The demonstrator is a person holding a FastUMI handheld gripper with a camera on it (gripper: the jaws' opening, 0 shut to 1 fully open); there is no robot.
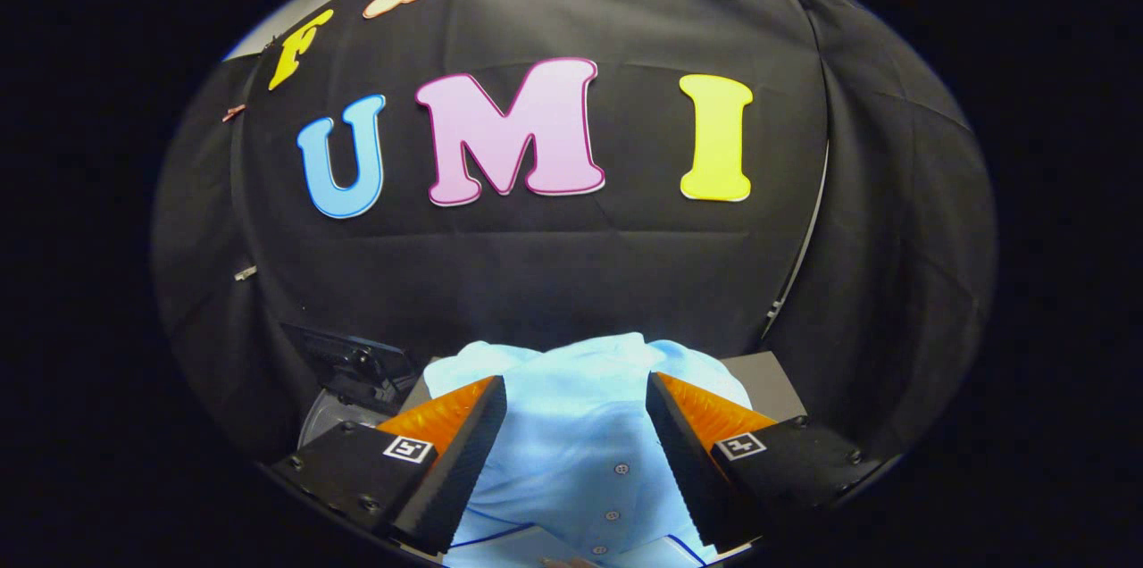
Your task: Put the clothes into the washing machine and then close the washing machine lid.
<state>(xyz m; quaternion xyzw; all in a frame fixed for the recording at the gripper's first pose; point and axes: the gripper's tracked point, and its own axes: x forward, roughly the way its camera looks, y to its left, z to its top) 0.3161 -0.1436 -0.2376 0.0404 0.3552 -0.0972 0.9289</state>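
Gripper view: gripper fingers spread, pale-blue shirt between them, seemingly unpressed, dark booth wall beyond.

I see the shirt as light blue cloth, smooth and faintly sheeny, with small plastic-looking buttons. It lies between my gripper's 2 spread fingers, whose orange sides look like glossy plastic and whose black inner pads look matt and ribbed. The booth's wall is matt black cloth, creased. The grey surface beyond the shirt looks smooth and dull.
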